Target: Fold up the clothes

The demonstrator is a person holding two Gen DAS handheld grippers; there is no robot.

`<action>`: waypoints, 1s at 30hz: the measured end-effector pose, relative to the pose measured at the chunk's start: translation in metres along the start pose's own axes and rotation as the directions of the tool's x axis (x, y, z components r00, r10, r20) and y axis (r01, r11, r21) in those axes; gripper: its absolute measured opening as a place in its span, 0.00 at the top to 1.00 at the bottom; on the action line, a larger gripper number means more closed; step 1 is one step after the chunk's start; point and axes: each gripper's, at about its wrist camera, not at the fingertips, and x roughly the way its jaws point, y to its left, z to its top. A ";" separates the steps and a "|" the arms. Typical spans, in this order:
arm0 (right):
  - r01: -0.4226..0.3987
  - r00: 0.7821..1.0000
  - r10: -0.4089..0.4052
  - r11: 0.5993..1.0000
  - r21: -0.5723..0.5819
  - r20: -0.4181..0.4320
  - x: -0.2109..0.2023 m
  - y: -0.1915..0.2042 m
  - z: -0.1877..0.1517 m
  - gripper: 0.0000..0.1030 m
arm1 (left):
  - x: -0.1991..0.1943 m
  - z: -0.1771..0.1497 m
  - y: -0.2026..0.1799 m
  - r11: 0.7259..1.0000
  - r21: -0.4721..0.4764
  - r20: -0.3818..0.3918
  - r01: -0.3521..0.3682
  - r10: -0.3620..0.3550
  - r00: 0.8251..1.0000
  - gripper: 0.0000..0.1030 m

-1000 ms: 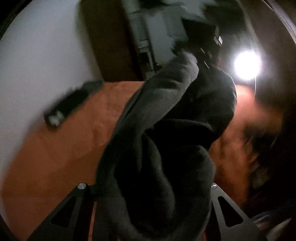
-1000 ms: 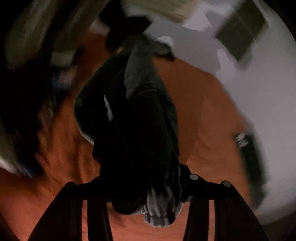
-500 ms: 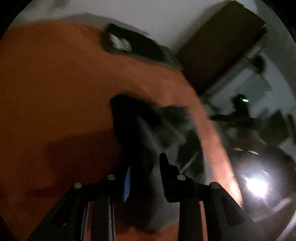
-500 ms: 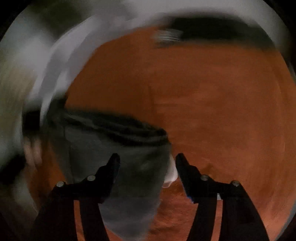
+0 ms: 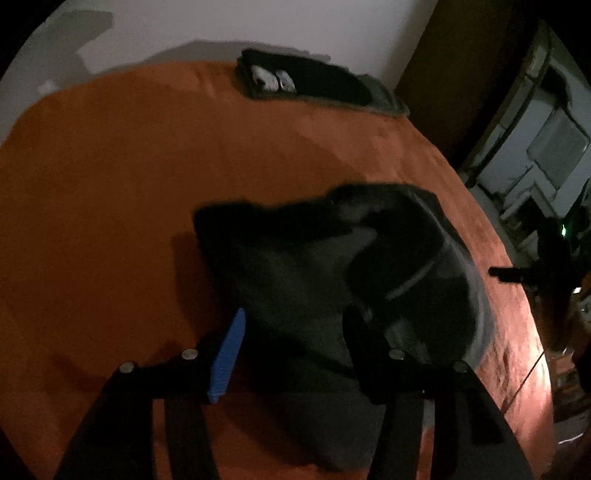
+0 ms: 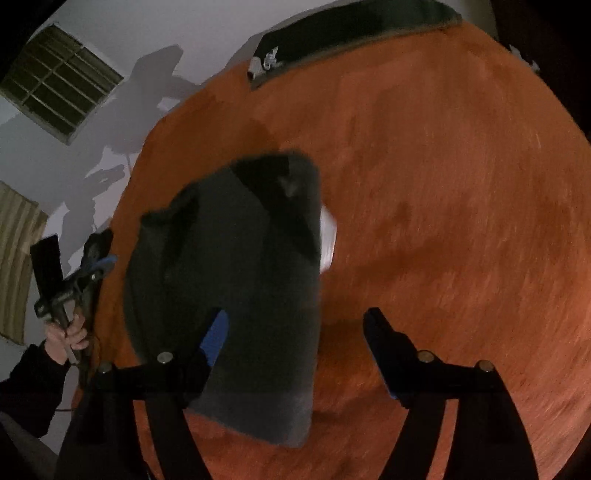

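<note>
A dark grey garment [image 5: 314, 280] lies folded over in a loose heap on the orange bed cover [image 5: 129, 192]. My left gripper [image 5: 295, 332] hovers just above its near part with jaws opening. The cloth lies between the blue pad [image 5: 229, 354] and the black finger, and neither presses on it. In the right wrist view the same garment [image 6: 229, 277] lies flat with a white tag [image 6: 327, 236] at its right edge. My right gripper [image 6: 295, 325] straddles that edge, jaws opening, gripping nothing. The left gripper [image 6: 74, 273] shows at the far left, held by a person's hand [image 6: 66, 336].
A stack of folded dark clothes [image 5: 314, 85] with a white print sits at the bed's far edge by the white wall; it is also in the right wrist view [image 6: 351, 33]. A brown door [image 5: 461, 74] and shelving [image 5: 535, 147] stand to the right. A barred vent [image 6: 59, 81] is on the wall.
A second ago both grippers held the garment bunched up in the air. Both have rolled, come down to the bed and opened, and the garment now lies released on the cover.
</note>
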 end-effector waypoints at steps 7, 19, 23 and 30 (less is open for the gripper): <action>-0.013 1.000 0.013 1.000 -0.006 0.010 0.025 -0.015 -0.029 0.25 | -0.006 -0.044 0.001 0.992 -0.034 0.043 0.122 -0.120 0.992 0.30; -0.112 0.992 0.114 0.993 0.044 -0.046 0.069 -0.028 -0.018 0.09 | 0.018 -0.084 0.026 0.951 -0.184 -0.073 0.250 -0.267 0.961 0.30; -0.225 0.973 0.231 0.960 0.164 -0.019 0.078 -0.042 -0.003 0.11 | 0.023 -0.083 0.023 0.921 -0.246 -0.009 0.302 -0.314 0.949 0.53; -0.138 0.989 0.129 0.978 0.155 0.069 0.018 0.007 0.010 0.88 | -0.046 -0.064 0.029 0.878 -0.450 -0.121 0.165 -0.243 0.962 0.90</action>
